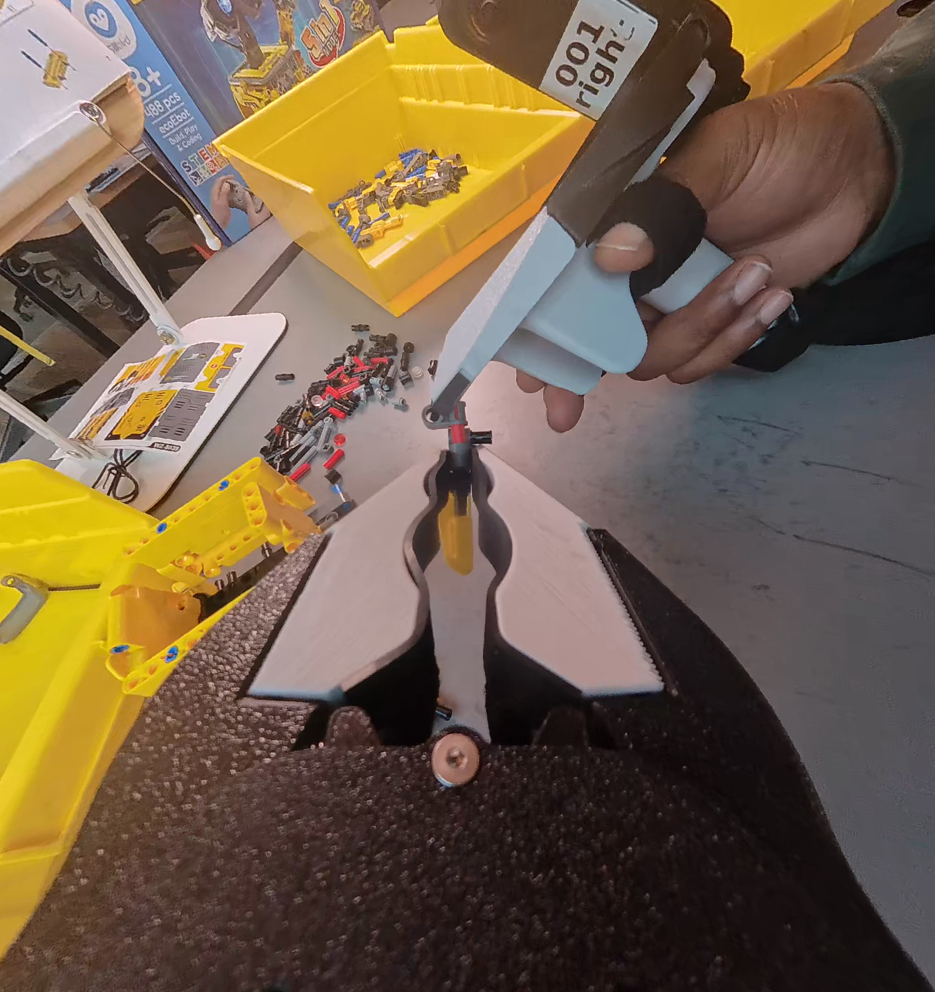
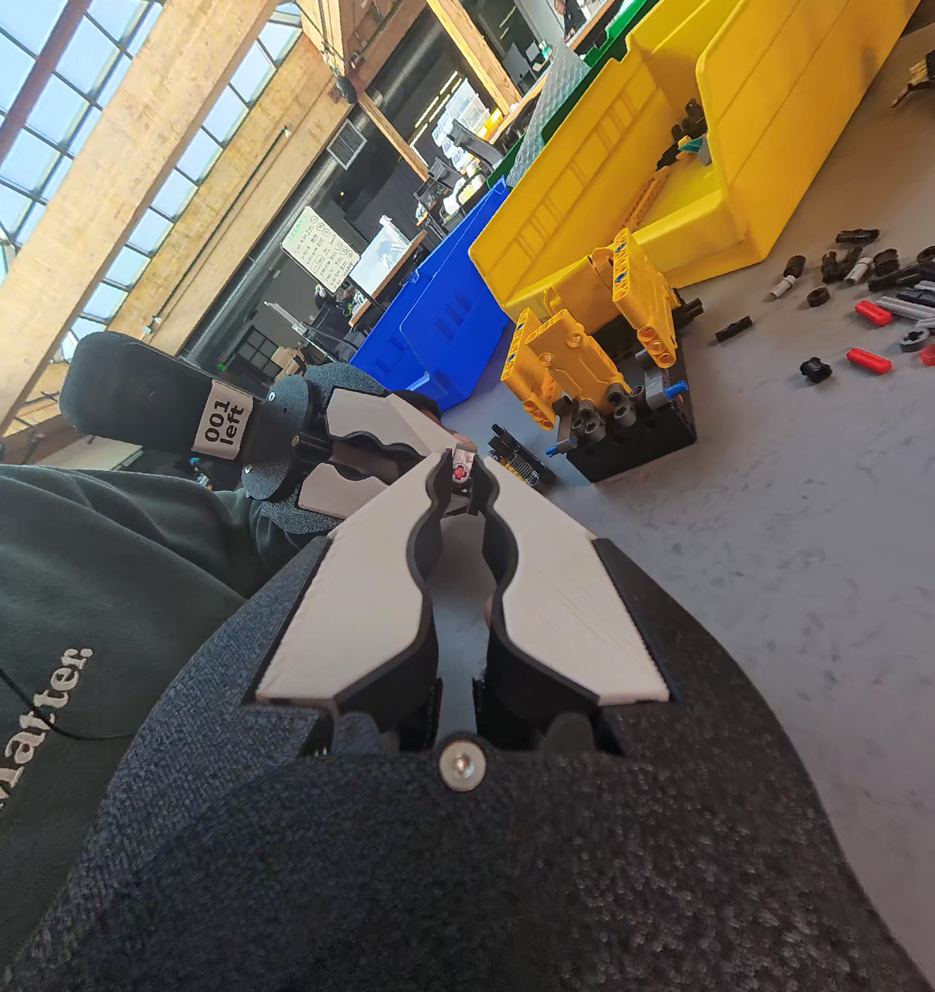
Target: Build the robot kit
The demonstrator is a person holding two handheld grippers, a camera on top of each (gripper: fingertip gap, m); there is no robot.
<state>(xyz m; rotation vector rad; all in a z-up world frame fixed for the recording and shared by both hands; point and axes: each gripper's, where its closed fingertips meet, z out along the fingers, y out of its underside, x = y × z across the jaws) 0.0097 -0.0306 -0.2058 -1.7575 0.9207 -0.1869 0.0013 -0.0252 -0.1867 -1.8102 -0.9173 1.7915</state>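
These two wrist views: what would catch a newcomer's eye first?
The two claws meet over the grey table: the left claw grips a small yellow-and-grey assembly, and the right claw pinches its grey end. Behind them lie scattered small parts and a yellow bin.

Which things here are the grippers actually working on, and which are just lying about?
In hand:
left gripper, shut on the small yellow-and-red brick assembly
right gripper, shut on its grey connector end

Lying about:
loose black, red and grey pins
yellow plastic bin of parts
yellow half-built model
instruction booklet
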